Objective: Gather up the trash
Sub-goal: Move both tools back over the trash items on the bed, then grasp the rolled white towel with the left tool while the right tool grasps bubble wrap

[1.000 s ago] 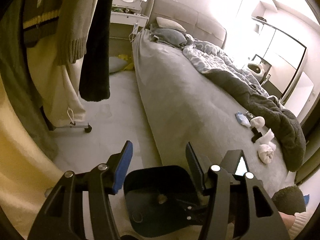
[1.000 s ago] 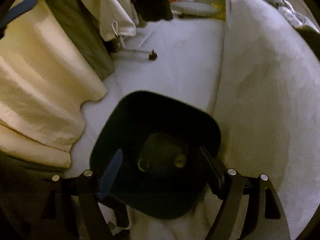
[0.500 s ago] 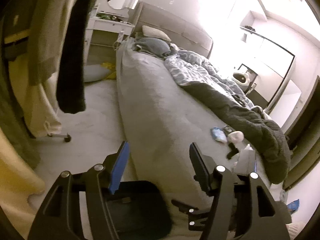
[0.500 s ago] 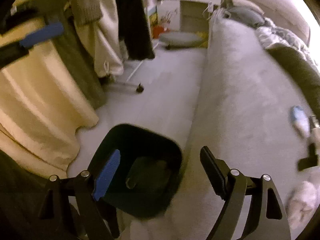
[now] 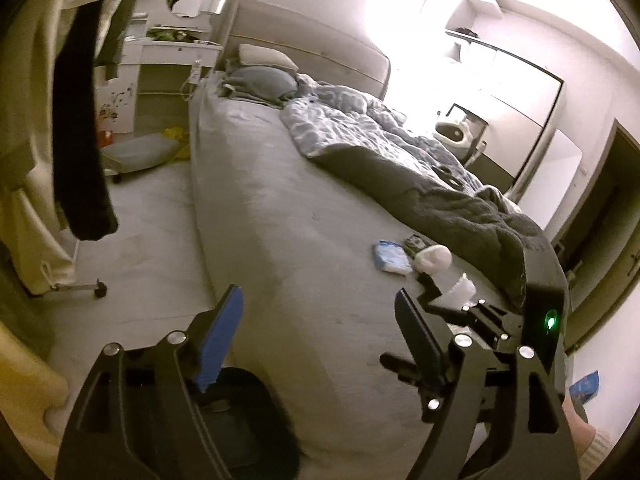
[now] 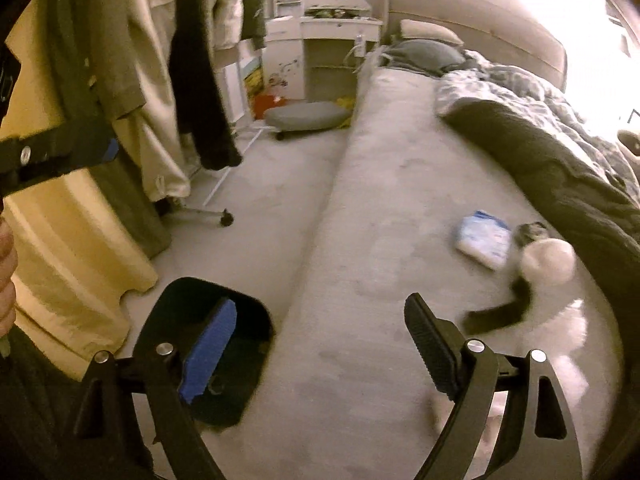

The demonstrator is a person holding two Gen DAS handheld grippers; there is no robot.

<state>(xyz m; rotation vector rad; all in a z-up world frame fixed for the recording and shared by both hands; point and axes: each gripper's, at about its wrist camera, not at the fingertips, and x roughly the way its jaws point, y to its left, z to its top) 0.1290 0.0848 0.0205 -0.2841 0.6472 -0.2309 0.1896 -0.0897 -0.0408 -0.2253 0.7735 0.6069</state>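
A black bin [image 6: 172, 304] stands on the floor beside the bed [image 6: 384, 208]. On the bed lie a blue-white packet [image 6: 484, 242], a white crumpled ball [image 6: 548, 260], a black curved object [image 6: 504, 312] and white tissue [image 6: 568, 328]. The packet [image 5: 390, 256], ball [image 5: 434, 258] and tissue [image 5: 462, 290] also show in the left wrist view. My right gripper [image 6: 320, 328] hangs over the bed's edge, jaws opening, nothing between them. My left gripper [image 5: 320, 320] is likewise over the bed, jaws opening and empty, with the bin [image 5: 256, 420] below it.
Clothes [image 6: 200, 92] hang from a wheeled rack [image 6: 224, 216] left of the bin. A grey cushion [image 6: 308, 116] lies on the floor by a white dresser [image 6: 324, 40]. A dark duvet [image 5: 460, 196] covers the bed's far side. A blue item [image 5: 586, 386] lies on the floor at right.
Both grippers rose from above the bin and swung right toward the bed. Both sets of jaws widened. The trash on the bed came into the right wrist view.
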